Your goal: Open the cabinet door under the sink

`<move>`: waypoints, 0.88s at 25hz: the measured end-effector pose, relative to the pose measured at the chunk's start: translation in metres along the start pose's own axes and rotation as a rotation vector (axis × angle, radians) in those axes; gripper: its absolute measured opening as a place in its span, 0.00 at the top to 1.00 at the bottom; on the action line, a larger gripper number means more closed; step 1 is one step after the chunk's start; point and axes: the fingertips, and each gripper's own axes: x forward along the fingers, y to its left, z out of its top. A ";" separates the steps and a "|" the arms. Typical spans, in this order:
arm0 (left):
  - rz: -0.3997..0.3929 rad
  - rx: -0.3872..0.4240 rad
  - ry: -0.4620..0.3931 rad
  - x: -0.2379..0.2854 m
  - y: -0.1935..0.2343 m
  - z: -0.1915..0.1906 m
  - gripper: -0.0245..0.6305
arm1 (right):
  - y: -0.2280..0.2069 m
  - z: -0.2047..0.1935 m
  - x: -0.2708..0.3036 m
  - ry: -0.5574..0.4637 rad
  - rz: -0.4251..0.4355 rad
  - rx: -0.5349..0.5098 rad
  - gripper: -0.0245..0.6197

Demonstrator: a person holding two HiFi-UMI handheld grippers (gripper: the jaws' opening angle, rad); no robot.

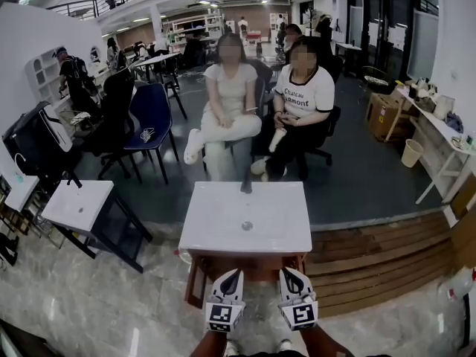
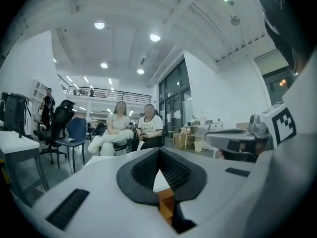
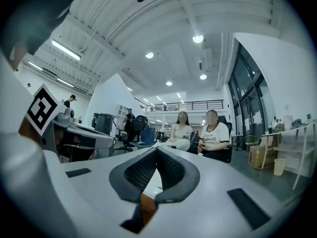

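Readable print on one seated person's white T-shirt (image 1: 306, 95)
Head view, upper centre-right of the frame: dark chest lettering reads "Chateau" on the top line. A second line beneath ends in "mont", and its first letters are unclear. In both gripper views the same print is too small to read.

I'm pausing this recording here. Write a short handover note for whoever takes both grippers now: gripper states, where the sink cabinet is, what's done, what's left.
Left gripper: jaws together, empty, pointing level toward the cabinet.
Right gripper: jaws together, empty, beside the left one.
Sink: white top on the wooden cabinet, straight ahead beyond both grippers.
Done: nothing visible. No door leaf stands out from the cabinet front, so the door looks shut.
Left: find the door's edge or handle (no view shows it), grip it and pull it open.
Two seated people are behind the sink.
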 end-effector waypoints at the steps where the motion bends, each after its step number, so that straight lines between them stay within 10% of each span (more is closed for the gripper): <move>1: -0.004 0.001 -0.006 -0.002 -0.003 0.015 0.95 | -0.003 0.015 -0.003 -0.005 -0.001 -0.007 0.92; 22: -0.088 0.053 -0.114 -0.012 -0.022 0.046 0.95 | 0.031 0.040 -0.006 -0.151 0.033 -0.040 0.92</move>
